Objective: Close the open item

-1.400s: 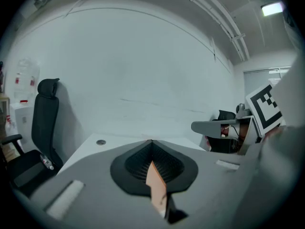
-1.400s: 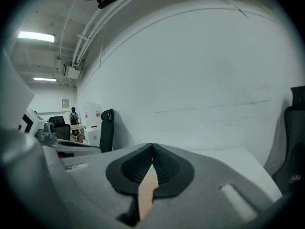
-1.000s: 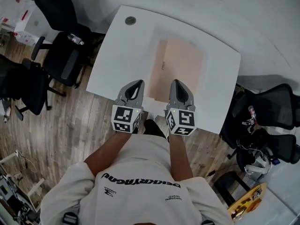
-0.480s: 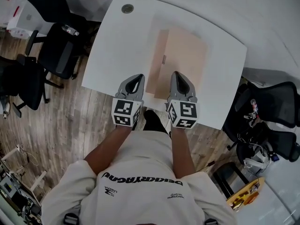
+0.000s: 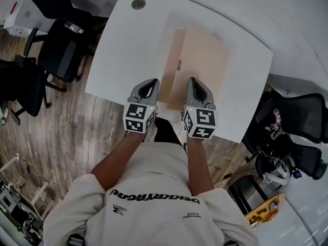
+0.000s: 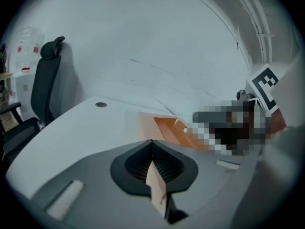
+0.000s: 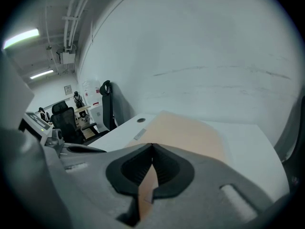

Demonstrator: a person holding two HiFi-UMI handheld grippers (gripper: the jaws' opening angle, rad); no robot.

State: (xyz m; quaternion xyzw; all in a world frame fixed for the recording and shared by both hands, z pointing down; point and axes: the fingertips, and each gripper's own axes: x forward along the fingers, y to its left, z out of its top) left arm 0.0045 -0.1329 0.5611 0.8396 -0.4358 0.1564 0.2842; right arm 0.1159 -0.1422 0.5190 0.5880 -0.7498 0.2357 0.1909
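Cardboard box (image 5: 202,60) lies flat on the white counter (image 5: 118,60), near edge at both tools. Left hand-held gripper (image 5: 148,88) and right hand-held gripper (image 5: 197,88) each pinch a tan flap. The left gripper view shows an orange recess (image 6: 167,125); the right gripper view shows only the smooth tan top (image 7: 190,130).

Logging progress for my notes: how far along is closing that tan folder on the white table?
Nothing looks done: the tan folder lies with its left flap open. In hand: left hand-held gripper and right hand-held gripper, jaws together, are at its near edge. Left: folding the flap over.
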